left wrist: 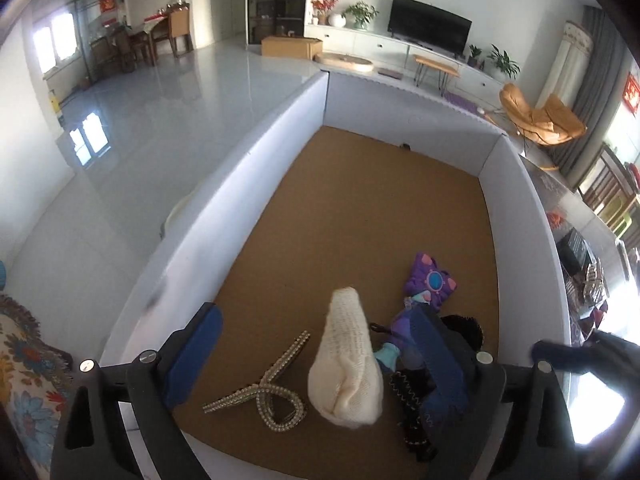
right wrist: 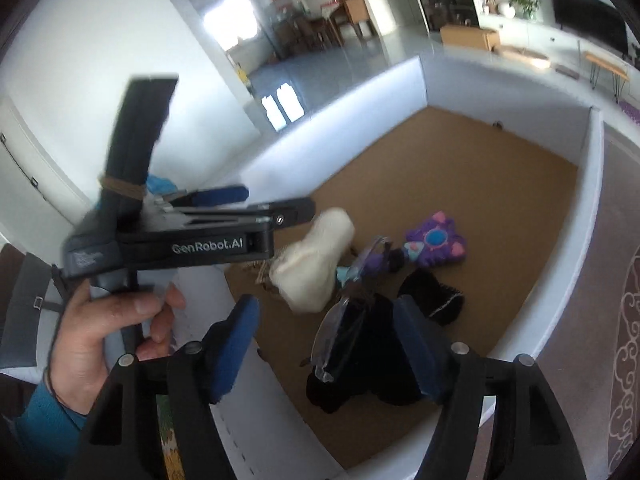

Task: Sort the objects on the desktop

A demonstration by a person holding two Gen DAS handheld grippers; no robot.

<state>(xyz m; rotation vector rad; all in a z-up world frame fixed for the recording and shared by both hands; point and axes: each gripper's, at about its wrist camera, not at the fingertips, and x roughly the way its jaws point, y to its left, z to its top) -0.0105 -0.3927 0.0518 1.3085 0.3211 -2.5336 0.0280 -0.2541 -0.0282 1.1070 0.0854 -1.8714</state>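
Note:
A white-walled box (left wrist: 256, 152) with a brown floor holds the items. In the left wrist view my left gripper (left wrist: 320, 352) is open above a cream knitted piece (left wrist: 346, 364), a rhinestone strap (left wrist: 264, 388), a purple toy (left wrist: 430, 282) and dark knitwear (left wrist: 416, 400). In the right wrist view my right gripper (right wrist: 328, 344) is open over the box's near edge, above a pair of clear glasses (right wrist: 344, 312) lying on black fabric (right wrist: 360, 376). The left gripper (right wrist: 240, 216), held in a hand, shows beside the cream piece (right wrist: 316, 264). A black knitted hat (right wrist: 432, 296) lies near the purple toy (right wrist: 436, 240).
The box walls (right wrist: 592, 208) rise on all sides. A patterned cloth (left wrist: 24, 364) lies left of the box; clutter sits on a surface to the right (left wrist: 580, 264). Behind is a living room with a TV (left wrist: 430, 24) and an orange chair (left wrist: 536, 116).

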